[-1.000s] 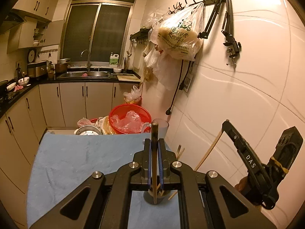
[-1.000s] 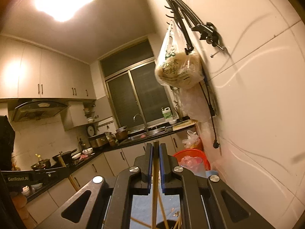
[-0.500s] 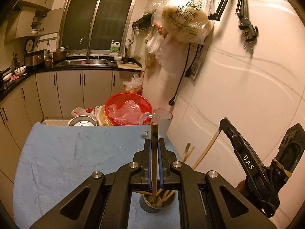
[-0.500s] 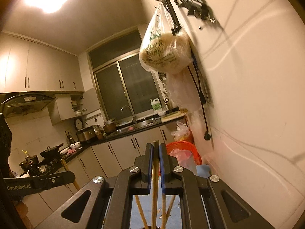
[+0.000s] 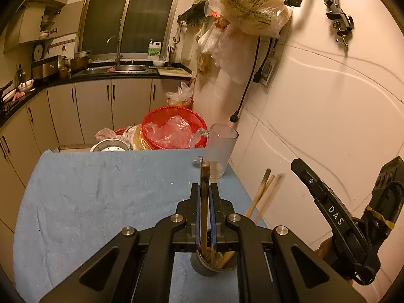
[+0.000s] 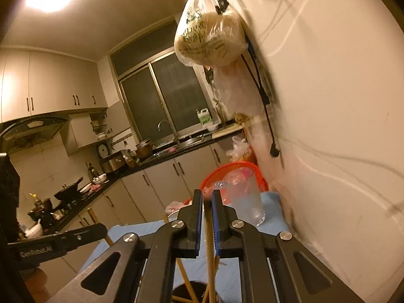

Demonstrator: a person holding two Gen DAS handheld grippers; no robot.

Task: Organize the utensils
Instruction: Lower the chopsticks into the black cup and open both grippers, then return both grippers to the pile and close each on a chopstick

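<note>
2 claws point(image 5: 205, 194) point(image 6: 207, 199), 2 clamped chopsticks point(image 5: 204, 202) point(image 6: 209, 252)

left wrist view: looks steeply down over the blue-covered table point(image 5: 88, 202), close above the dark cup point(image 5: 209, 267).
right wrist view: flatter, tilted, beside the wall.
shared: frosted mug point(image 5: 221, 149) point(image 6: 246, 202), red basket point(image 5: 174, 131) point(image 6: 234, 169), sink counter.

The dark cup point(image 6: 194, 291) is cut off by the bottom edge.
</note>
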